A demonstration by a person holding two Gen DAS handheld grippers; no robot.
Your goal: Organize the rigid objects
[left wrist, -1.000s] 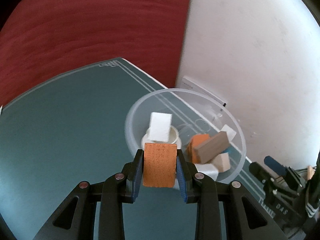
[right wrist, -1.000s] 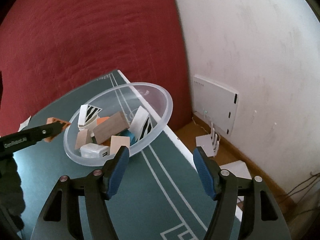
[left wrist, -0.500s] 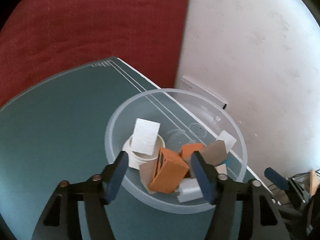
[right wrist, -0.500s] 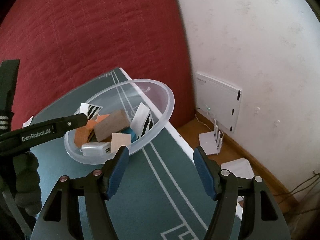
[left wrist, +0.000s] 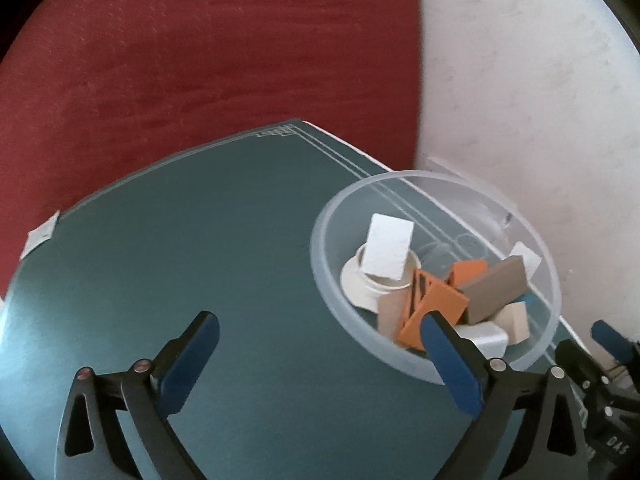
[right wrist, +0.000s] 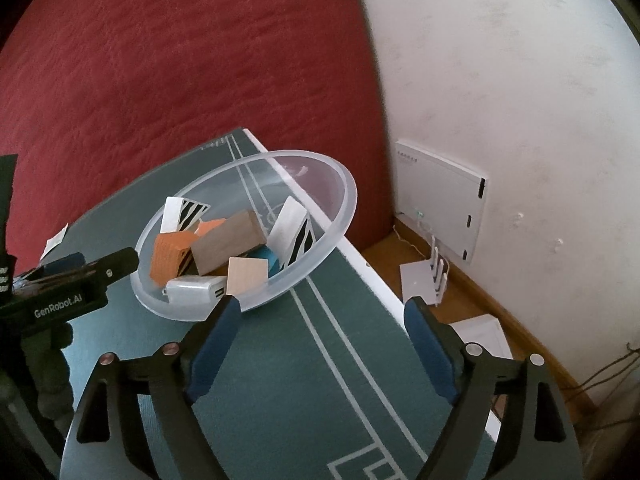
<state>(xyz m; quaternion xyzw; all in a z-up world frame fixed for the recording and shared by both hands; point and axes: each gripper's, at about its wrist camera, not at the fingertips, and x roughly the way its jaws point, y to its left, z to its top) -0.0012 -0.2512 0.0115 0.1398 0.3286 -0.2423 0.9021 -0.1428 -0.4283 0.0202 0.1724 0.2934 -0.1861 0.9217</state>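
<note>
We seem to be in a home room. A dark red sofa (right wrist: 192,80) backs the far edge of the green-topped table (right wrist: 352,380); past the table's right edge a white router (right wrist: 440,216) leans against a scuffed plaster wall (right wrist: 520,80), on a wooden floor (right wrist: 472,308) with papers.

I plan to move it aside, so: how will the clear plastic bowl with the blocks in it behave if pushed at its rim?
The clear plastic bowl looks thin and light, so it would probably slide on the green mat. Its rounded base may let it rock or tip, and the loose blocks, such as the orange block, may shift.
</note>
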